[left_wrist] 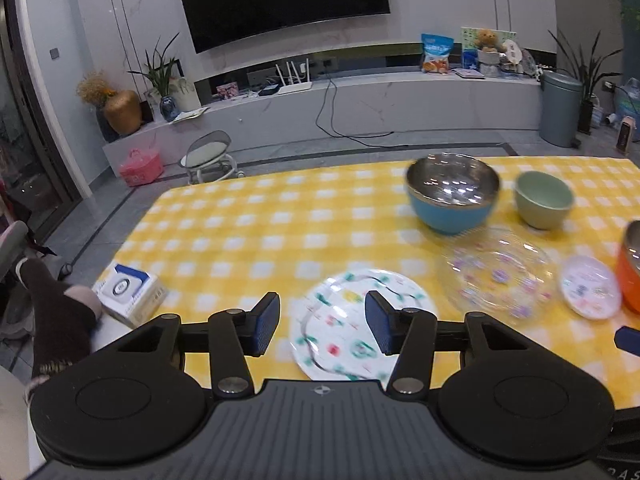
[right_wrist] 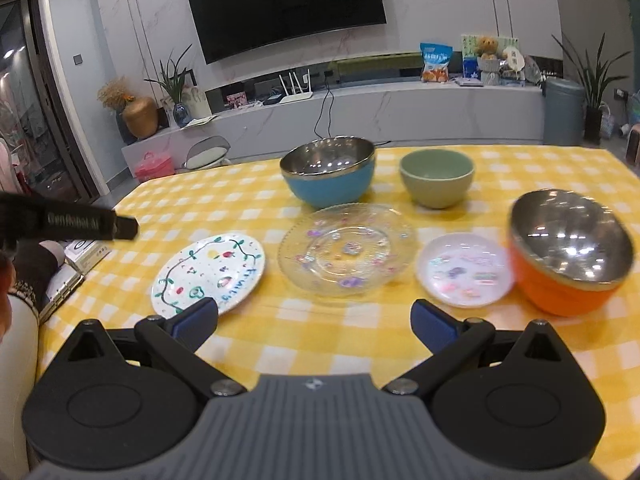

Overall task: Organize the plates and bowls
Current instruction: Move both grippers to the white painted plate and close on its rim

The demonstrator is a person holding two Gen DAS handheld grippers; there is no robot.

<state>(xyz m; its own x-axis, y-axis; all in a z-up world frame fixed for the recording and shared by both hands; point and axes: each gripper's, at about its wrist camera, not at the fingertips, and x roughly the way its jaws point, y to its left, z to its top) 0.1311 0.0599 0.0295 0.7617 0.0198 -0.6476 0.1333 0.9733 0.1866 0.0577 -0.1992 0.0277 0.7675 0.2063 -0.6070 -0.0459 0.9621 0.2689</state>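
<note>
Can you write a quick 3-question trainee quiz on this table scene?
1. True or false: the glass plate lies between the painted plate and the small white plate.
2. Which bowl stands farthest right in the right wrist view? A) blue bowl B) green bowl C) orange bowl
3. Fill in: the left gripper is open above the ____ plate.

Key: 1 true; 2 C; 3 painted.
</note>
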